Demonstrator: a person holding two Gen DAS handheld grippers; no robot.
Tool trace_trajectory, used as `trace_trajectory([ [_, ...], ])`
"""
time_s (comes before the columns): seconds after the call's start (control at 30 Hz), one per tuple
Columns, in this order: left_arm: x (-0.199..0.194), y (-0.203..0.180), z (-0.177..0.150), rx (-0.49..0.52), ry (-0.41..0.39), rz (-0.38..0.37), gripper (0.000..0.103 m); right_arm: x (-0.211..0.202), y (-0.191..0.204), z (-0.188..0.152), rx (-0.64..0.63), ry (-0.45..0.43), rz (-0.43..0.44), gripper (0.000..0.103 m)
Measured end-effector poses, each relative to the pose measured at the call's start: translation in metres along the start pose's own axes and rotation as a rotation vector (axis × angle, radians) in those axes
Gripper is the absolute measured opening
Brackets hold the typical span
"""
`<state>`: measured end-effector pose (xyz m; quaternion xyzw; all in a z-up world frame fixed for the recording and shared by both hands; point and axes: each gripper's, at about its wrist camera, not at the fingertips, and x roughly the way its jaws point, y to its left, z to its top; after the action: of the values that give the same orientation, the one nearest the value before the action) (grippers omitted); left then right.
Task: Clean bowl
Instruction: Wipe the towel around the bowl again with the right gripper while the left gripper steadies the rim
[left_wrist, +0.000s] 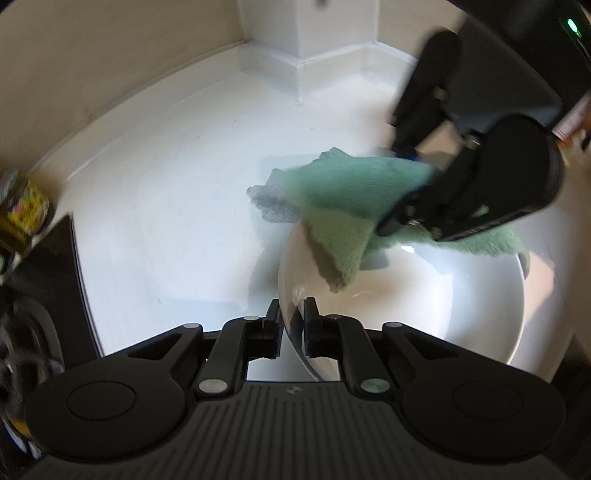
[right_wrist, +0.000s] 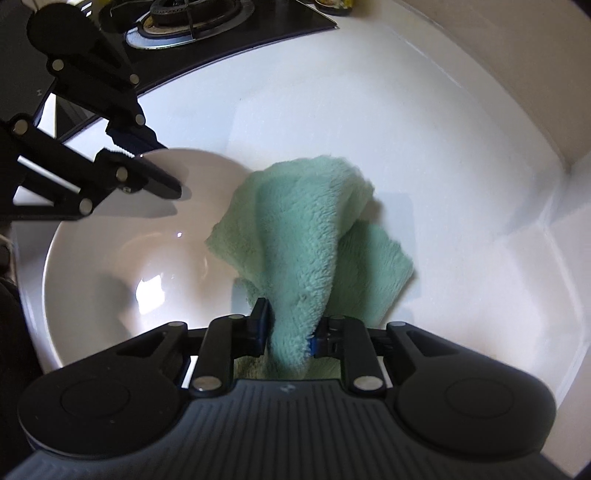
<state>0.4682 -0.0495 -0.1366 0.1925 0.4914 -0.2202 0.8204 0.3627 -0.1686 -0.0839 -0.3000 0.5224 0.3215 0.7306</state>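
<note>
A white bowl (left_wrist: 424, 295) sits on the white counter; it also shows in the right wrist view (right_wrist: 122, 266). My left gripper (left_wrist: 292, 314) is shut on the bowl's near rim, also seen from the right wrist (right_wrist: 155, 166). My right gripper (right_wrist: 291, 325) is shut on a green fluffy cloth (right_wrist: 314, 236), which hangs over the bowl's far rim. In the left wrist view the cloth (left_wrist: 347, 192) drapes from the right gripper (left_wrist: 410, 188) into the bowl.
A white counter (left_wrist: 166, 192) meets a beige wall and a white corner pillar (left_wrist: 291, 33). A black gas hob (right_wrist: 192, 18) lies to the left of the bowl. A yellow-labelled jar (left_wrist: 22, 210) stands by the hob.
</note>
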Motion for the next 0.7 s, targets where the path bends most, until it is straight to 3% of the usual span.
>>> trace_trajectory([
  [0.13,0.003,0.003,0.005,0.040,0.004,0.006,0.012,0.006,0.013,0.020,-0.159,-0.010,-0.062,0.023],
  [0.2,0.004,0.007,0.005,0.020,0.000,0.000,0.012,0.006,0.014,0.020,-0.178,-0.012,-0.064,0.023],
  [0.43,-0.001,0.006,-0.008,-0.150,0.026,0.004,0.012,0.004,-0.007,0.004,0.016,-0.063,0.002,0.018],
  [0.63,-0.002,0.004,-0.013,-0.143,0.007,-0.005,0.011,0.001,-0.007,-0.018,0.133,-0.072,0.029,0.017],
  [0.7,0.000,0.006,-0.011,-0.113,0.003,-0.016,0.010,-0.003,-0.004,-0.023,0.120,-0.055,0.041,0.017],
])
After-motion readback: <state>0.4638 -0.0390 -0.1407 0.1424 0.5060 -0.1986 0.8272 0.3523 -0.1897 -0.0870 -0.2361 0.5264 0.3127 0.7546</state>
